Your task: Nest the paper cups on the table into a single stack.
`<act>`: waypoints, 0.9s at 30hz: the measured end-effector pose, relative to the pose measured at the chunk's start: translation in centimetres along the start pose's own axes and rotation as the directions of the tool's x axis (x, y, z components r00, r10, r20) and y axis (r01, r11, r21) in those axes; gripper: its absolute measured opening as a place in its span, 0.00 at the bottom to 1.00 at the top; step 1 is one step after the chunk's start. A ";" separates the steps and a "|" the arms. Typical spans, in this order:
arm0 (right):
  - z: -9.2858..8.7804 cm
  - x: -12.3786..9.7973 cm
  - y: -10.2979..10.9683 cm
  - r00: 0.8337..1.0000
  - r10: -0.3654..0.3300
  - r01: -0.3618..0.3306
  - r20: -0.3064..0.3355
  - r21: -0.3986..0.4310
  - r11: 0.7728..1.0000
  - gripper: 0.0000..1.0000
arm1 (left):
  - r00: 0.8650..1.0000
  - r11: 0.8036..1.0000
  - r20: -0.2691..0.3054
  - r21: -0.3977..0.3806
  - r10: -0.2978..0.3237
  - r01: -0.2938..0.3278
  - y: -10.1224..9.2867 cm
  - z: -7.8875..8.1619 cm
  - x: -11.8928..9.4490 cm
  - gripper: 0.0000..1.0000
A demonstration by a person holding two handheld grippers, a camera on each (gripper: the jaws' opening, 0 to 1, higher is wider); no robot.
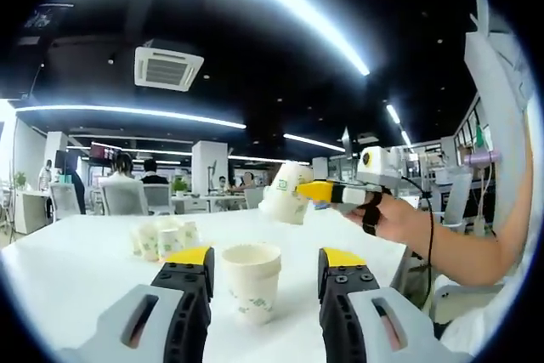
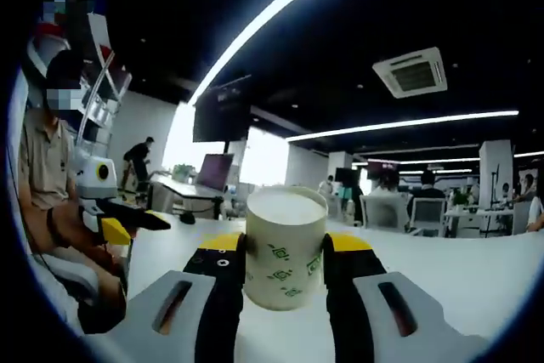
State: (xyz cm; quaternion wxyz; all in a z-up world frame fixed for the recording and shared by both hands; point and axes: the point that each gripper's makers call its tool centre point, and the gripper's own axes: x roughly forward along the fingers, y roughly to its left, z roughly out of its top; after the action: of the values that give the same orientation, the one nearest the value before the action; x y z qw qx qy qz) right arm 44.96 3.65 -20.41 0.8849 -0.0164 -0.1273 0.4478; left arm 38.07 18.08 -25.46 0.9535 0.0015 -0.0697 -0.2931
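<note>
Between the jaws of the left claw (image 1: pixel 265 282), which stand wide apart and touch nothing, an upright paper cup (image 1: pixel 252 281) sits on the white counter (image 1: pixel 76 269), mouth up. Above and to the right of it, the right claw (image 1: pixel 316 191) comes in held by a person's hand (image 1: pixel 393 217) and carries a second cup (image 1: pixel 286 194) tilted in the air; in the right gripper view that claw (image 2: pixel 283 252) is closed on the carried cup (image 2: pixel 284 248) at both sides. Nesting probably calls for swinging the carried cup upright over the standing one. A cluster of cups (image 1: pixel 161 240) waits farther left, with bare counter around.
</note>
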 end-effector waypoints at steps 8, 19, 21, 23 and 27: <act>-0.6 -3.4 4.4 0.997 0.014 -0.021 0.071 0.105 0.994 0.38 | 0.997 0.996 -0.029 -0.068 -0.066 0.064 -2.0 -0.9 0.6 0.43; -0.6 -4.1 9.3 0.990 0.031 -0.041 0.139 0.066 0.997 0.38 | 0.986 0.964 -0.019 -0.216 -0.163 0.155 -5.6 -0.5 1.2 0.29; -0.3 -4.0 9.3 0.989 0.035 -0.044 0.144 0.061 0.997 0.38 | 0.985 0.956 -0.014 -0.241 -0.174 0.166 -6.0 -0.5 1.3 0.26; 0.1 -4.1 9.4 0.986 0.038 -0.049 0.163 0.063 0.997 0.38 | 0.984 0.953 -0.018 -0.254 -0.178 0.168 -6.1 -0.6 1.3 0.24; 0.0 -4.1 9.5 0.986 0.045 -0.054 0.163 0.056 0.997 0.38 | 0.981 0.941 -0.003 -0.282 -0.194 0.185 -6.5 -0.5 1.4 0.22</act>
State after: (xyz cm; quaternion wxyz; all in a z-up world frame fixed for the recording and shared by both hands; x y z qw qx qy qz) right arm 35.17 6.05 -22.62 0.8604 0.0435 -0.1844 0.4732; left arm 35.63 11.95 -26.06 0.9123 -0.1226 -0.0125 -0.3905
